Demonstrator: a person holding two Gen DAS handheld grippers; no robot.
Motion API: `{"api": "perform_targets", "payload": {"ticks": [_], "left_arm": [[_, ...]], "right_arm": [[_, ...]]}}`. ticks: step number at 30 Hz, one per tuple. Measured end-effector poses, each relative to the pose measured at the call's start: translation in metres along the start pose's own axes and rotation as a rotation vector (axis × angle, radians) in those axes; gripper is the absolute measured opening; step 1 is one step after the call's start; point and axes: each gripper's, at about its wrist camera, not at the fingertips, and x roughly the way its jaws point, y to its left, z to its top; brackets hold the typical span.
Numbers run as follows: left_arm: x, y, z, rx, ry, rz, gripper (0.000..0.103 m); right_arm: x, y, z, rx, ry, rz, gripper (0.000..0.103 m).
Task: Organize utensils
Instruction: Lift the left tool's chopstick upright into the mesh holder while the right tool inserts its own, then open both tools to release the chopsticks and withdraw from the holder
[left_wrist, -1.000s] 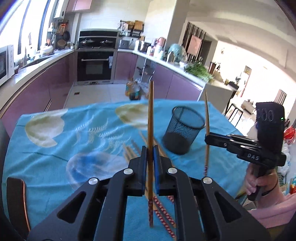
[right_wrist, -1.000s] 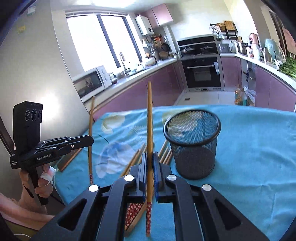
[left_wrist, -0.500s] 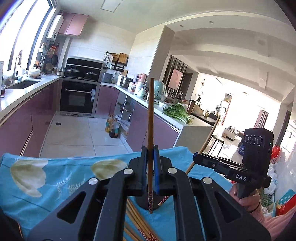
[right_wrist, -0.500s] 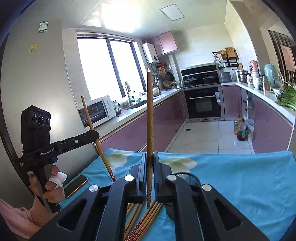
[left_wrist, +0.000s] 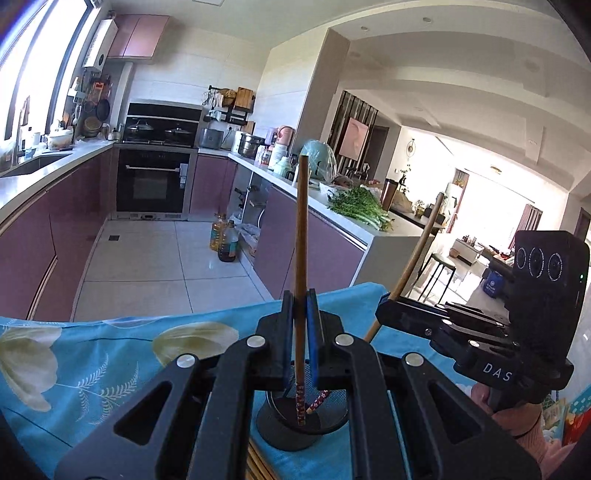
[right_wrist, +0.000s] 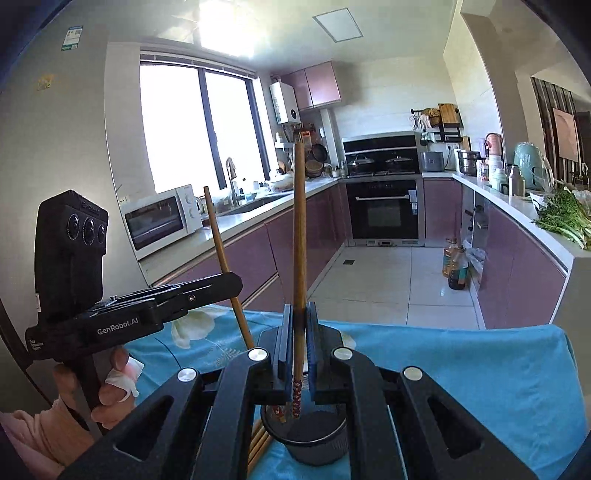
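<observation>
Table (left_wrist: 92, 373): covered by a blue flowered cloth.
Cup (left_wrist: 295, 434): black mesh, standing on the cloth under both grippers.
Left gripper (left_wrist: 301, 343): fingers pinching a chopstick (left_wrist: 301, 236) upright, its patterned tip inside the cup.
Right gripper (right_wrist: 300, 347): fingers pinching a second chopstick (right_wrist: 299, 240) upright, tip down in the cup.
Loose chopsticks (right_wrist: 258, 443): lying on the cloth just beside the cup.

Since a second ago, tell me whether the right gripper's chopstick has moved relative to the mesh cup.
Yes. The right gripper carried its chopstick from beside the mesh cup to above it; the patterned tip now dips inside the rim.
</observation>
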Motion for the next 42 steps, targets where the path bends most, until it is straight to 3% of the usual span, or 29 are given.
{"api": "perform_targets", "payload": {"ticks": [11, 18, 22, 25, 29, 32, 36, 42], "left_arm": [[0.055, 0.015, -0.040, 0.026, 0.168, 0.019, 0.008], [0.068, 0.026, -0.040, 0.014, 0.190, 0.036, 0.011], [0.055, 0.026, -0.041, 0.013, 0.178, 0.050, 0.019], [0.039, 0.030, -0.041, 0.009, 0.148, 0.076, 0.021], [0.008, 0.038, -0.044, 0.012, 0.093, 0.127, 0.035], [-0.017, 0.047, -0.053, 0.023, 0.077, 0.166, 0.038], [-0.038, 0.063, -0.077, 0.026, 0.113, 0.210, 0.041], [-0.044, 0.086, -0.125, 0.002, 0.235, 0.242, 0.041]], "right_arm": [[0.048, -0.005, -0.023, 0.033, 0.221, 0.005, 0.007], [0.066, -0.009, -0.021, 0.065, 0.232, -0.012, 0.008], [0.064, -0.012, -0.024, 0.084, 0.214, -0.002, 0.009], [0.060, -0.011, -0.026, 0.090, 0.196, -0.007, 0.020], [0.040, -0.007, -0.027, 0.078, 0.142, 0.000, 0.029], [0.021, 0.005, -0.033, 0.051, 0.104, 0.034, 0.038], [0.003, 0.027, -0.053, -0.022, 0.097, 0.076, 0.050], [0.018, 0.048, -0.096, -0.031, 0.232, 0.120, 0.050]]}}
